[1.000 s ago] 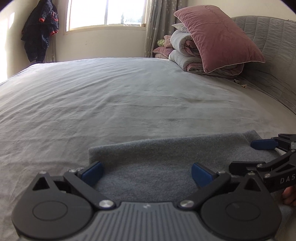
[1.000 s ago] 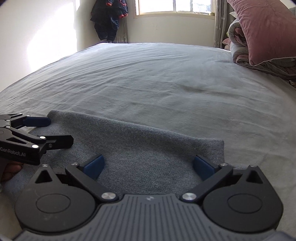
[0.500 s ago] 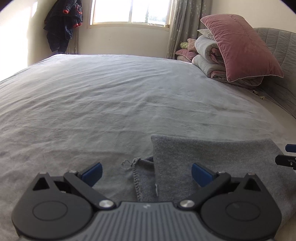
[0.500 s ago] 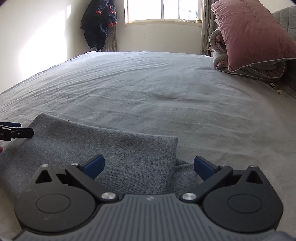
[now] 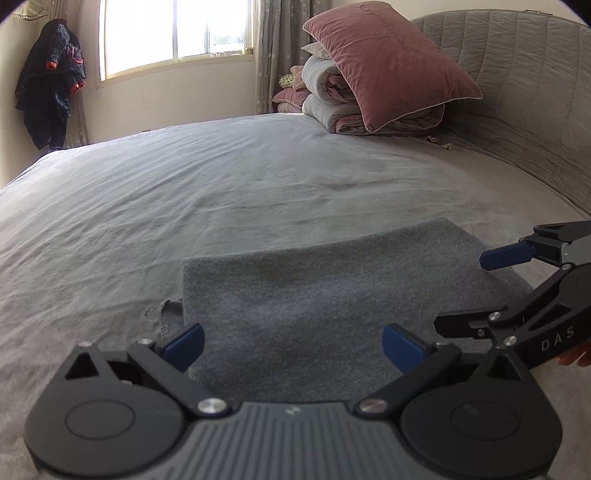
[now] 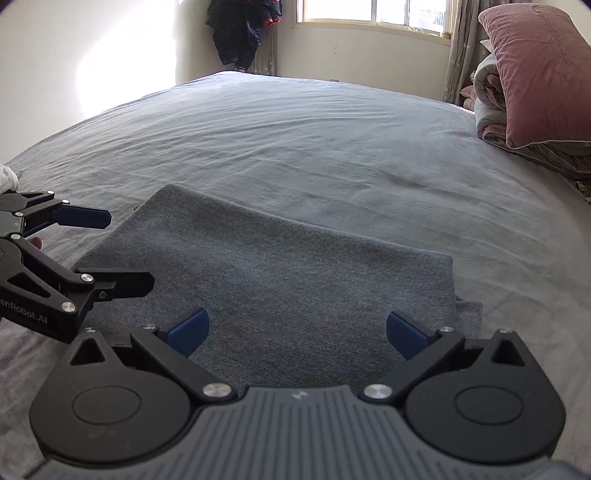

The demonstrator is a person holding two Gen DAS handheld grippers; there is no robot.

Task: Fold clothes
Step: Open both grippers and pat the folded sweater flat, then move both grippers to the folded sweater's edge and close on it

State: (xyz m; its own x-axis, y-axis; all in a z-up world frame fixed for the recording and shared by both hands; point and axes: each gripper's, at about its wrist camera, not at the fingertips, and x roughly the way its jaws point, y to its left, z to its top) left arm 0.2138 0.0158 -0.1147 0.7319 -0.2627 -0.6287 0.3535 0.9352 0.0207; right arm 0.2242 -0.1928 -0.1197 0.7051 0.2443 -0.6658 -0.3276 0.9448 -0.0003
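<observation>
Bright window (image 5: 173, 33) glare, fisheye-warped edges

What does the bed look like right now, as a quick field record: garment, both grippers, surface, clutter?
garment: grey knit, folded flat into a rectangle, a bit of lower layer poking out at one end
left gripper: open, over the near edge, holding nothing
right gripper: open, over the near edge, holding nothing
surface: grey bed sheet
clutter: pink pillow on folded quilts, far corner, clear of the garment

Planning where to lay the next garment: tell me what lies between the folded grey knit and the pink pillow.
Only bare, wrinkled grey bedsheet lies between the folded grey knit and the pink pillow; both wrist views show this.
</observation>
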